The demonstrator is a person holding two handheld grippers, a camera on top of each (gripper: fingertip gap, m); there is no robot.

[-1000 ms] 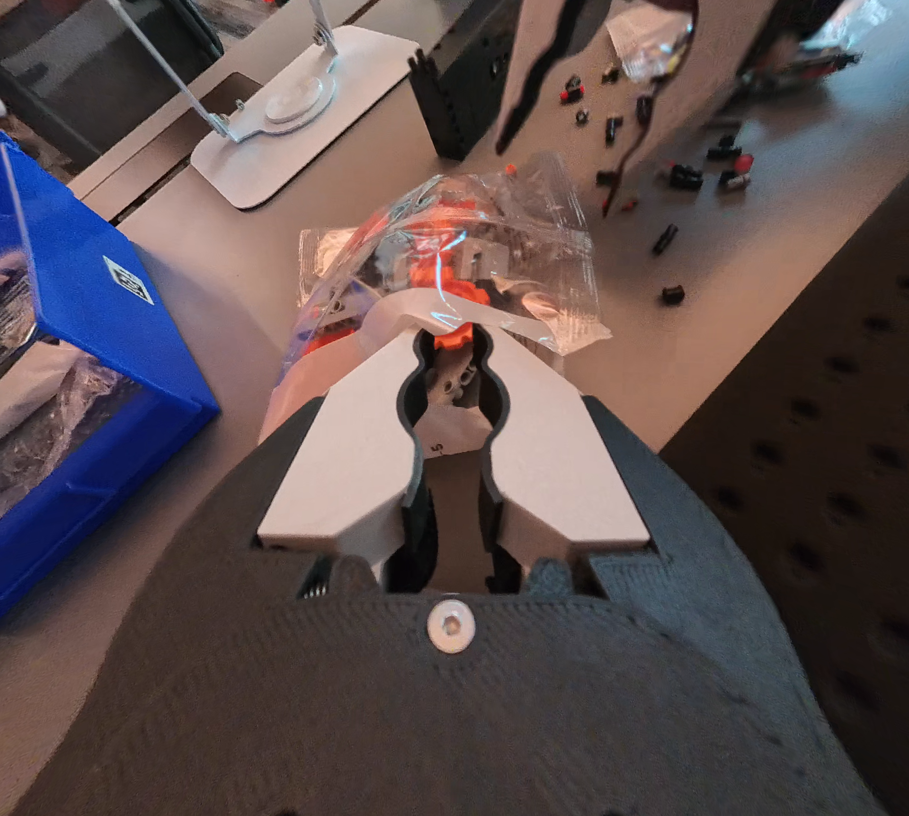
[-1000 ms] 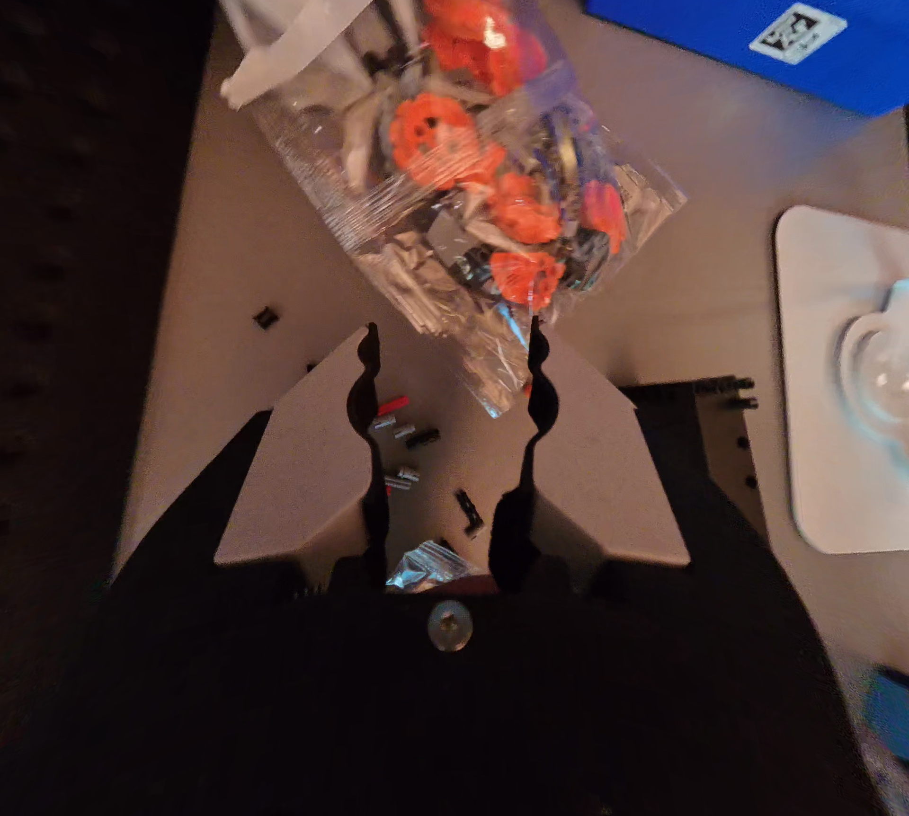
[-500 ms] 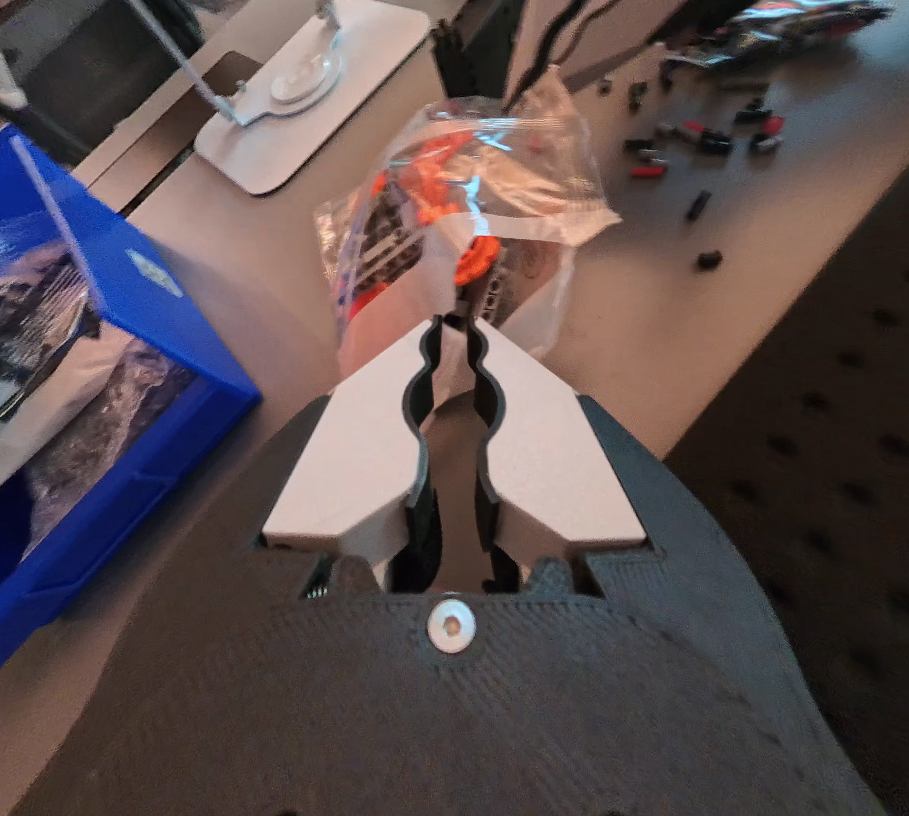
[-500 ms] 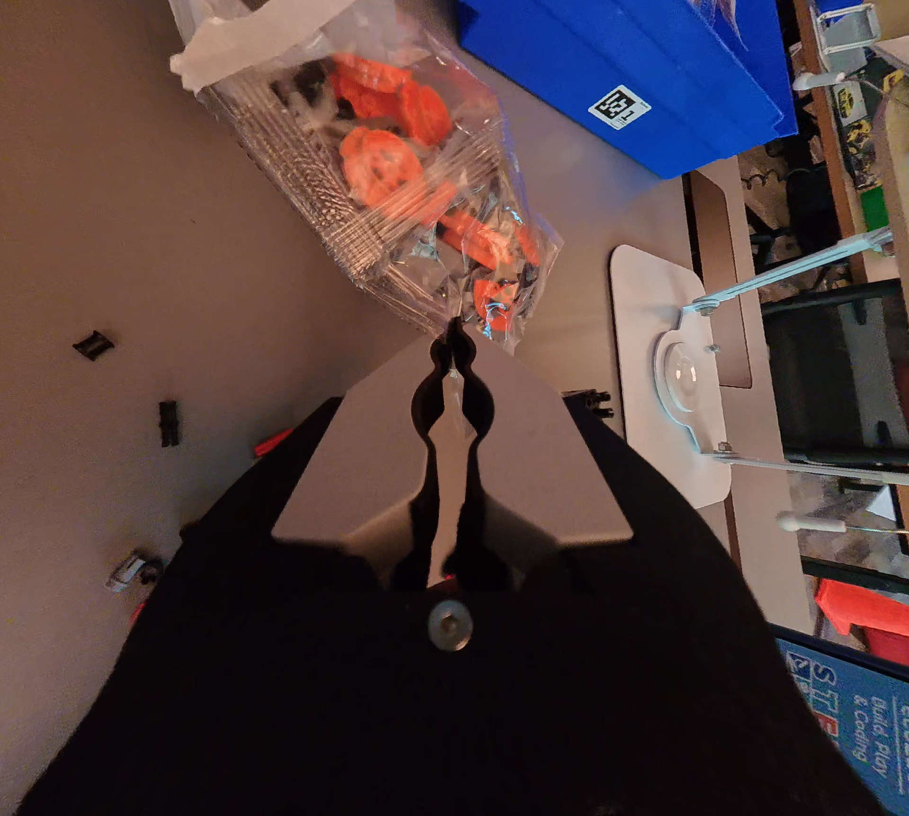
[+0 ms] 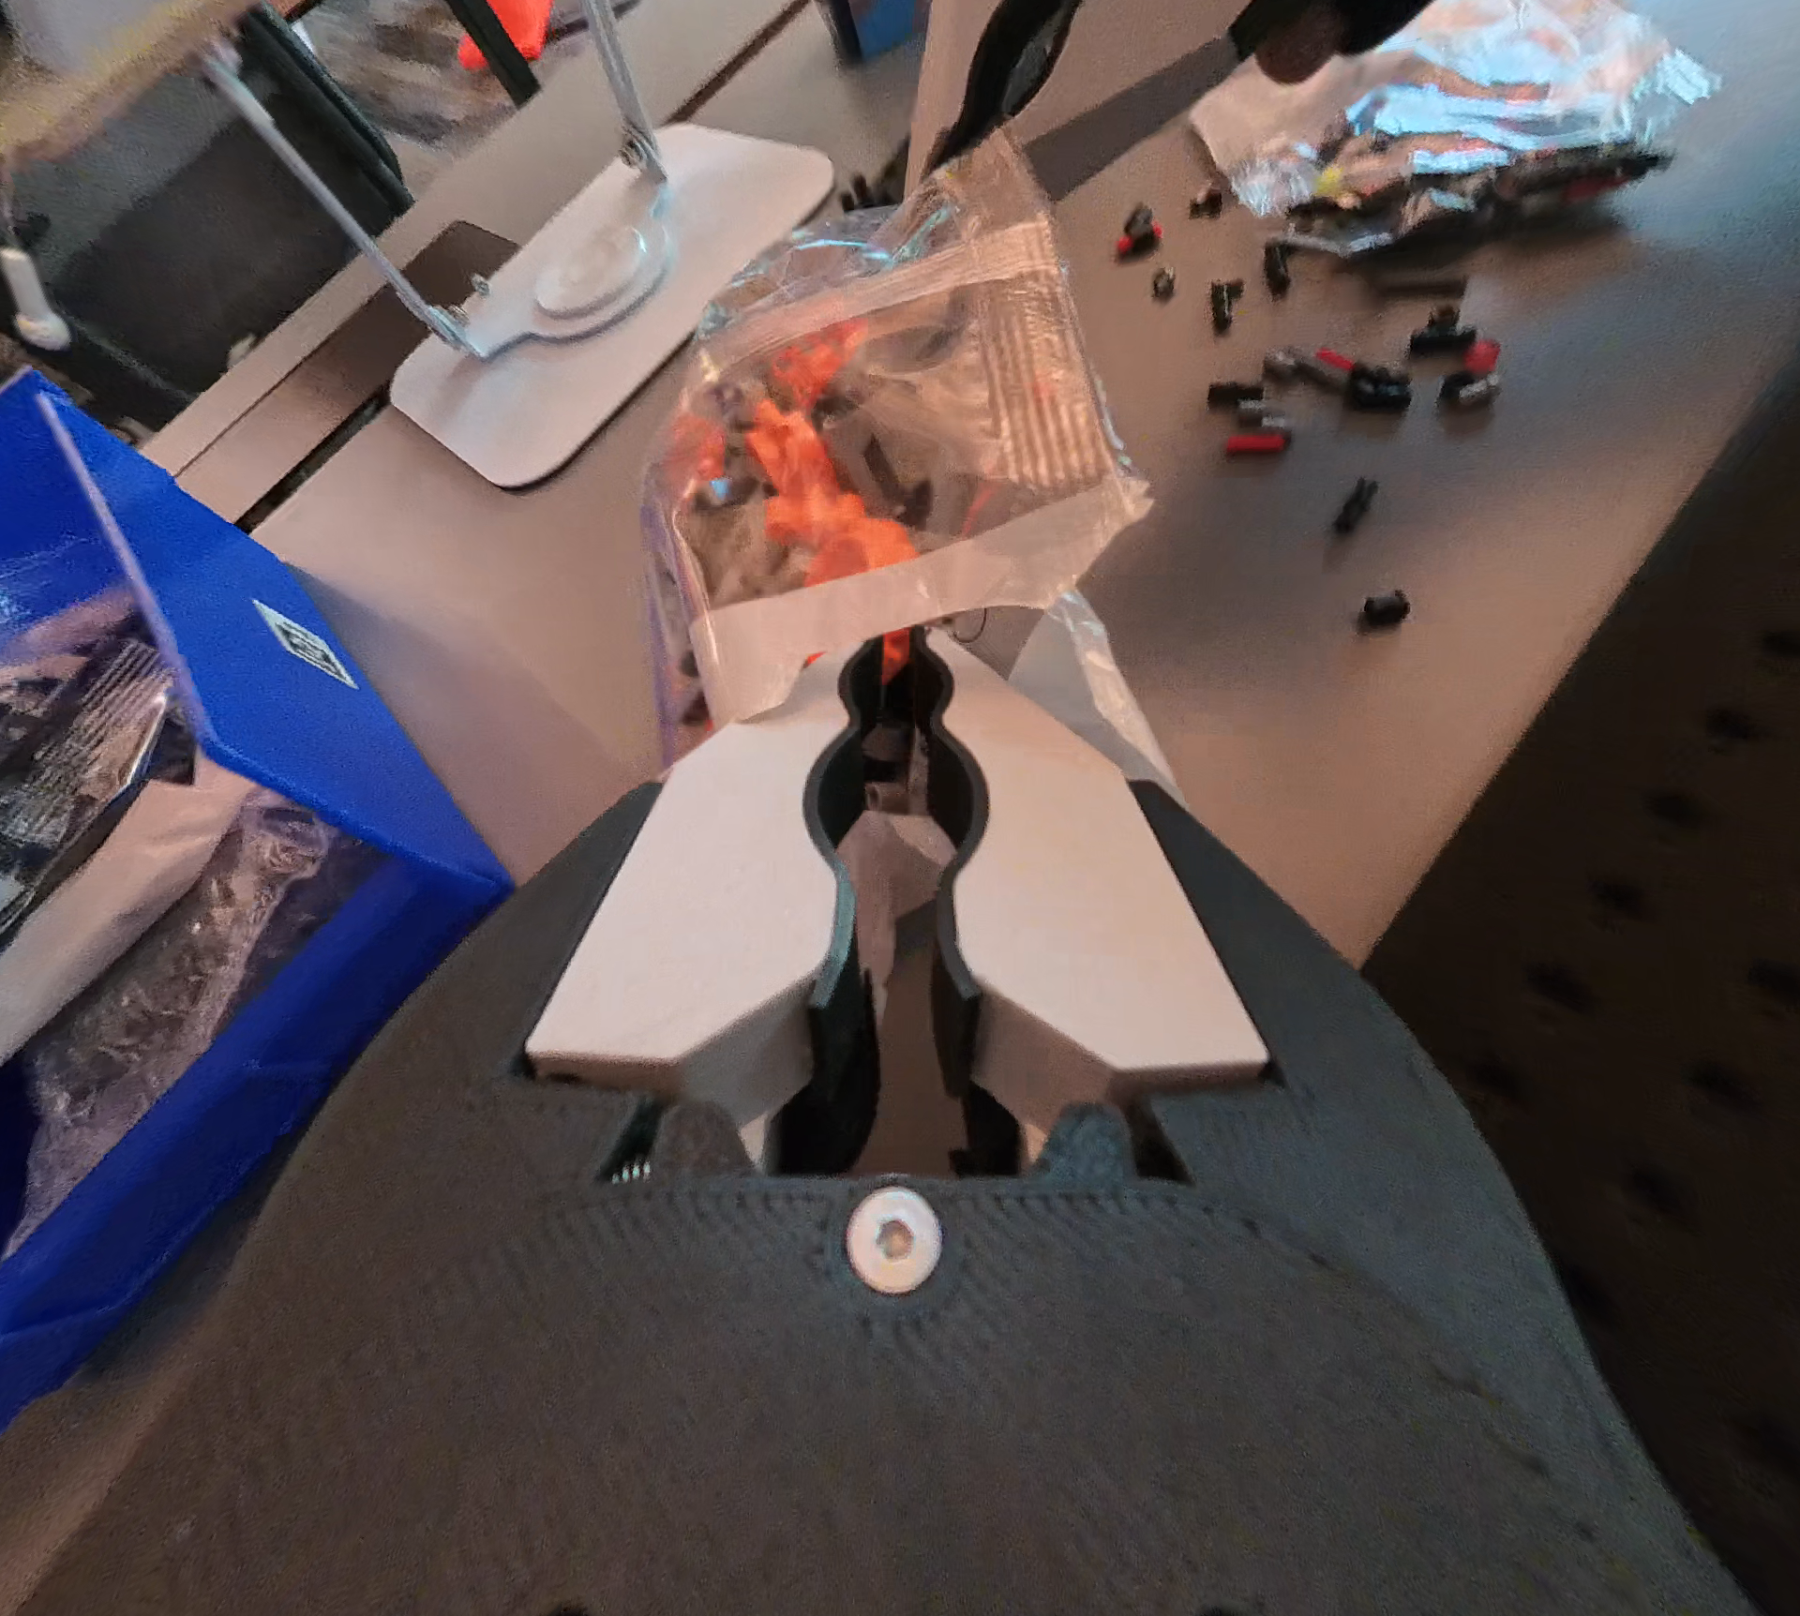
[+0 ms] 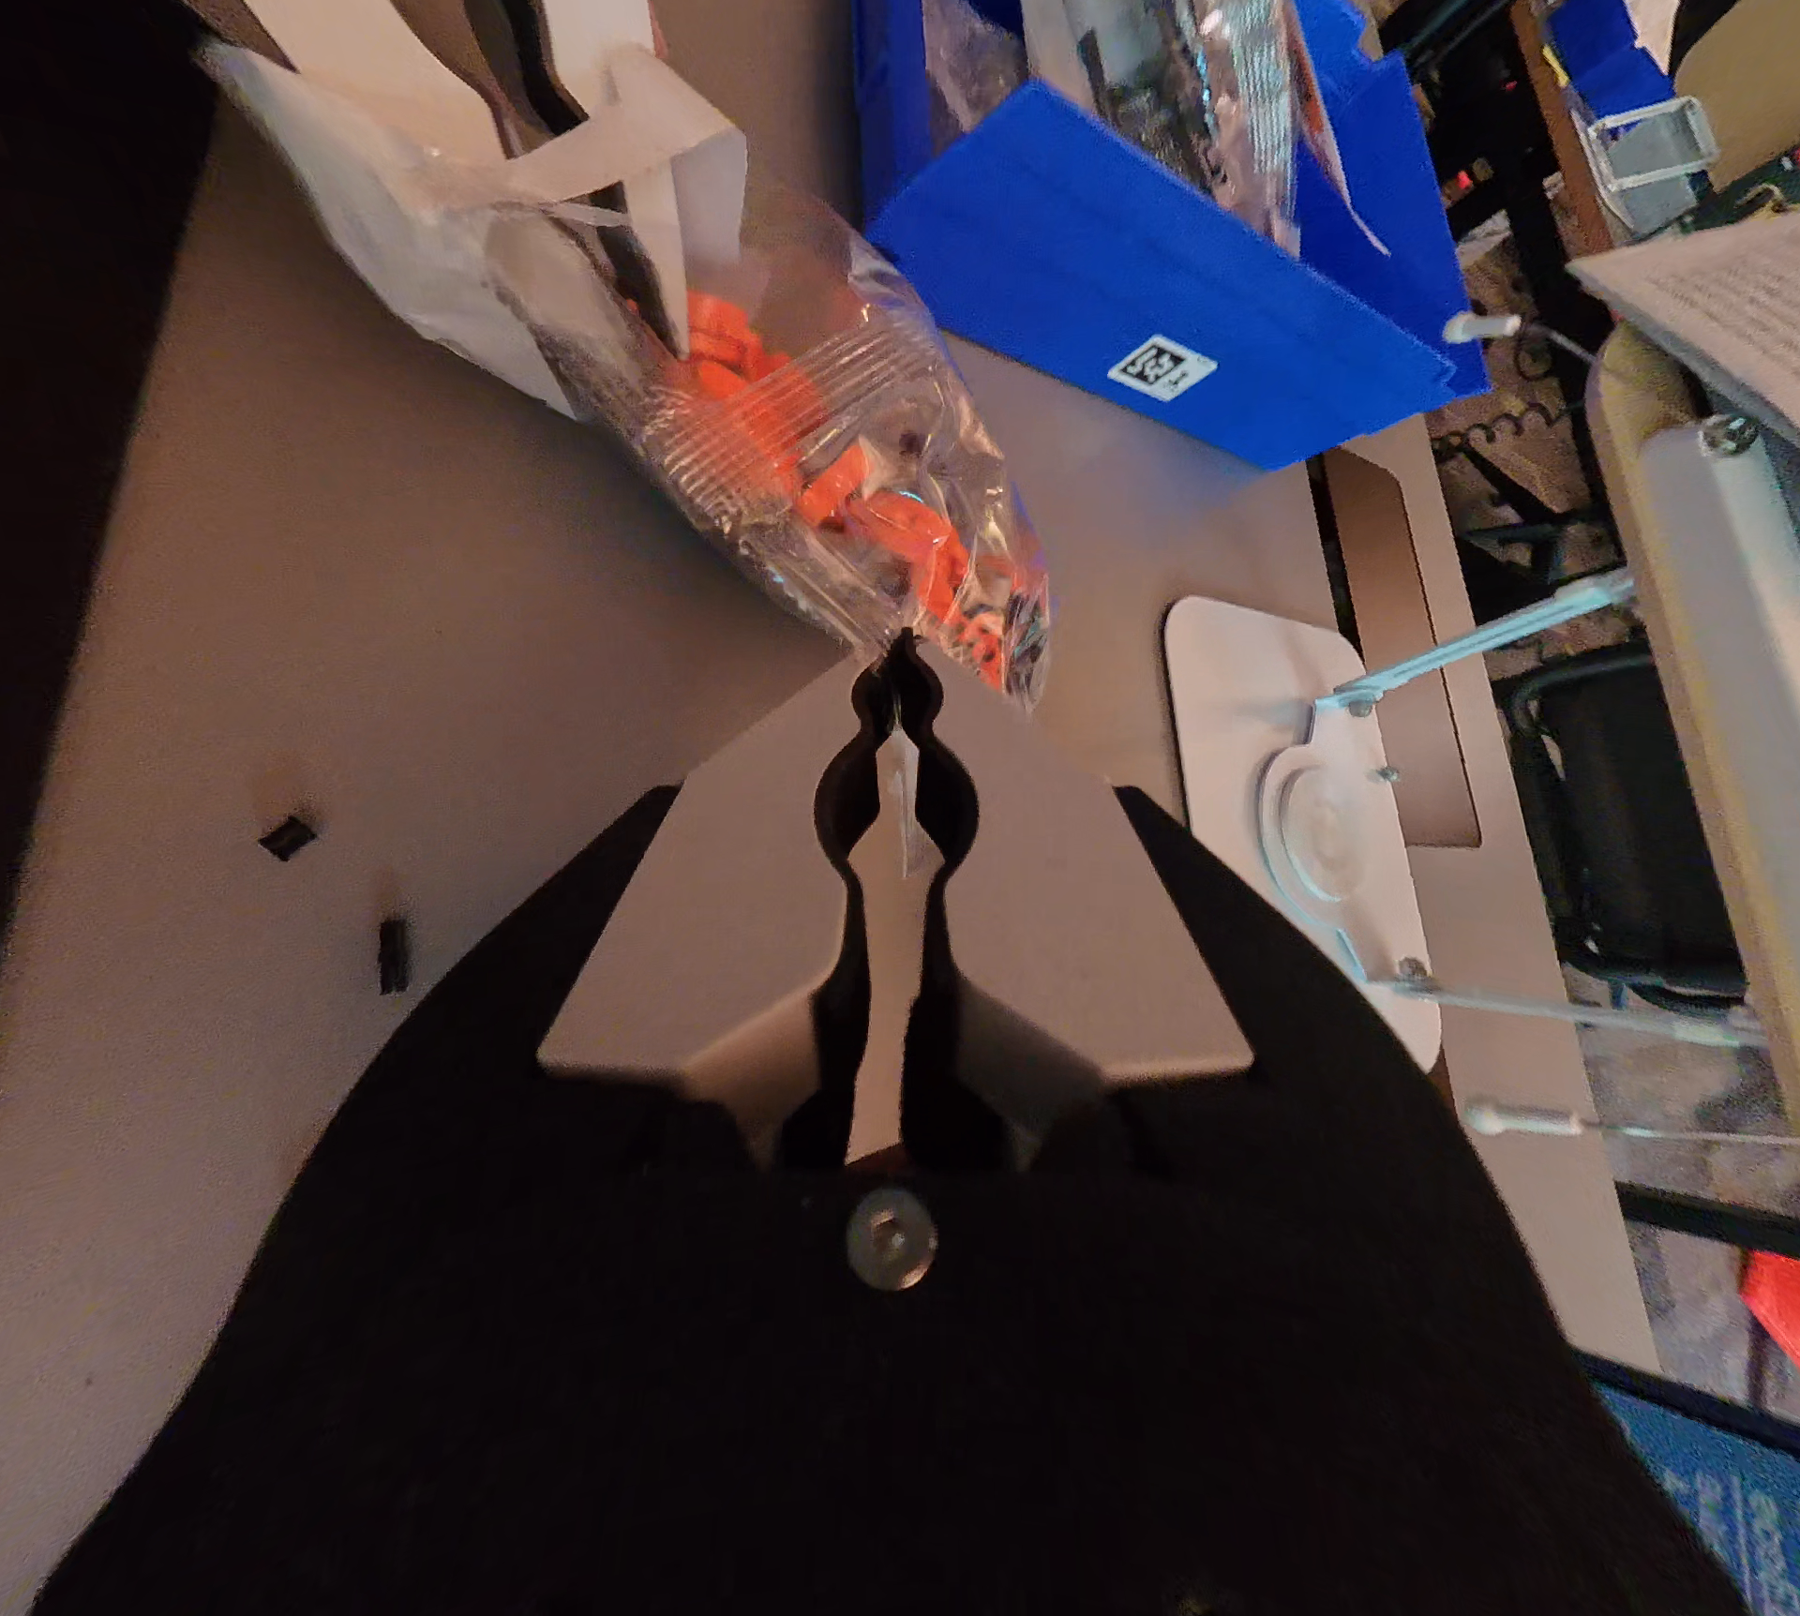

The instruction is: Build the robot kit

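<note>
Both grippers pinch one clear bag between them, above the table

Left gripper (image 5: 891, 673): jaws nearly together, clamped on the bag's (image 5: 877, 440) white-banded end, film bunched in the gap. Right gripper (image 6: 904, 664): tips closed tight on the opposite corner of the bag, a sliver of film trailing back between the fingers. So the bag hangs stretched between the two, clear plastic, crinkled, packed with orange and grey-black small parts. Left of the left gripper stands a blue bin (image 5: 292, 693); ahead of it a white stand base (image 5: 604, 332); to its right, loose small black and red parts (image 5: 1364, 391) and a second bag (image 5: 1481, 118) on the table (image 5: 1266, 693)
</note>
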